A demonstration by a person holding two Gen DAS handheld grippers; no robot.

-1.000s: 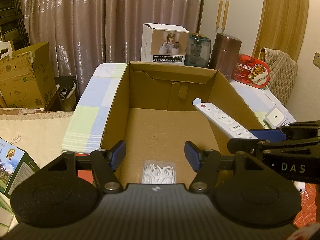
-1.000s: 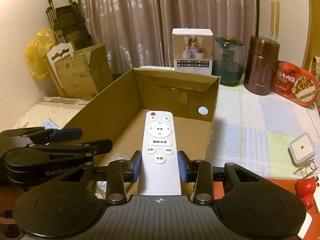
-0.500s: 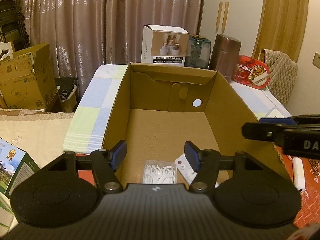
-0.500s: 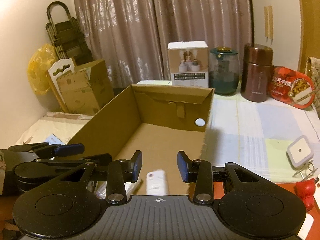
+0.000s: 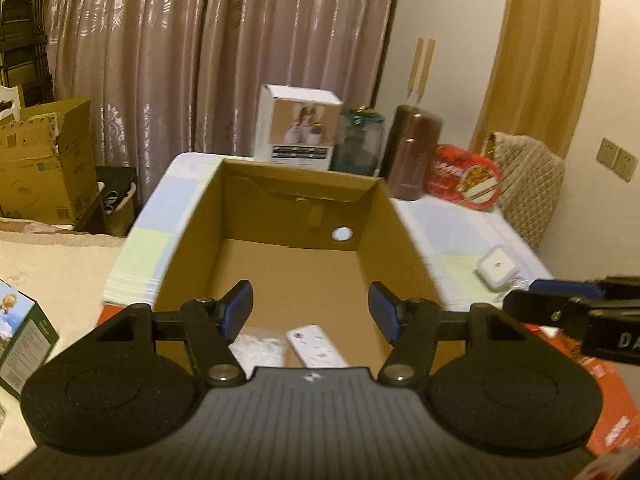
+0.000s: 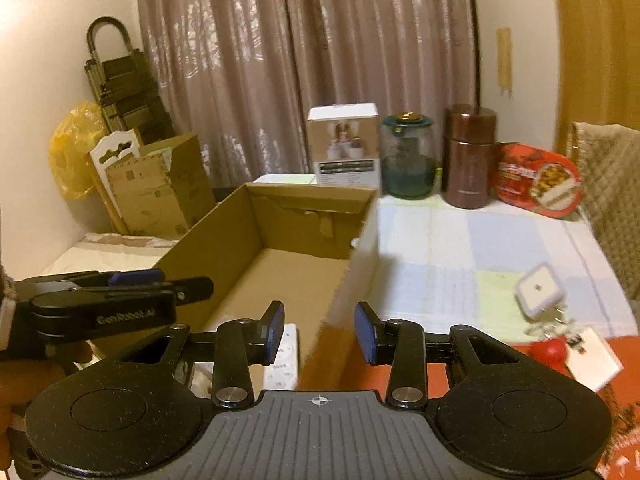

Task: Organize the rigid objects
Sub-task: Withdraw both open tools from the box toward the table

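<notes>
An open cardboard box (image 5: 400, 240) stands on the table; it also shows in the right wrist view (image 6: 224, 232). A white remote (image 5: 316, 346) lies on the box floor at the near end, also seen in the right wrist view (image 6: 286, 354). A clear pack of white picks (image 5: 260, 346) lies beside it on the left. My left gripper (image 5: 311, 312) is open and empty above the box's near end. My right gripper (image 6: 319, 330) is open and empty over the box's right wall.
A white square plug (image 6: 538, 290), a red toy (image 6: 554, 354) and a white tag (image 6: 592, 360) lie on the table right of the box. A white carton (image 6: 344, 144), green jar (image 6: 408, 160), brown canister (image 6: 468, 156) and red food pack (image 6: 536, 180) stand behind it.
My right gripper opened and let go of the remote, which dropped into the box's near end. The right gripper then drew back to the right, over the box wall.
</notes>
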